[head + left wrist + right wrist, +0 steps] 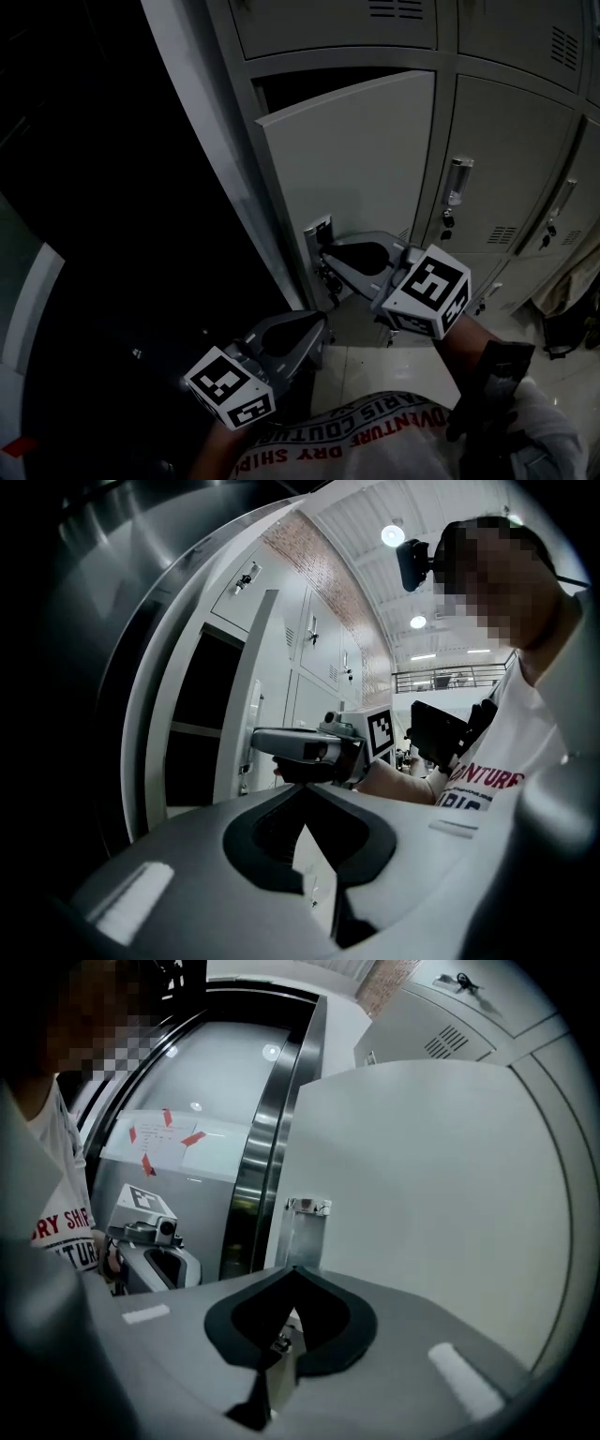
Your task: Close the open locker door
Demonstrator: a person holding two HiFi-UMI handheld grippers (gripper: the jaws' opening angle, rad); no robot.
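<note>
Here, in the head view, a grey locker door (366, 159) in the middle row of a steel locker bank (328, 28) stands ajar. Its free edge is swung out towards the person and a dark slit shows above its top edge. The right claw (325, 255) points at that free edge, its tips just under the door's small latch plate (319, 228). The left claw (321, 321) hangs lower and nearer the person, apart from the door, above the person's printed white shirt (375, 436). The neighbouring door (497, 159) to the right is shut and carries a handle (457, 181).

In the left gripper view, the left claw (305, 787) is fully closed, tips meeting, with nothing gripped. Beyond it the locker door (255, 667) is seen edge-on, with the dark open compartment (202, 714) to its left. The right claw (258, 742) reaches in from the right and meets the door's edge. Ceiling lamps (394, 534) glow overhead.

In the right gripper view, the right claw (295, 1269) has its two jaws pressed together, tips meeting at the foot of the latch plate (305, 1232) and clasping nothing visible. The locker door (441, 1194) fills the right of the frame with its pale face. The left claw (195, 1267) sits at lower left, in front of a steel panel (225, 1072) bearing a notice (164, 1143) taped in red.
</note>
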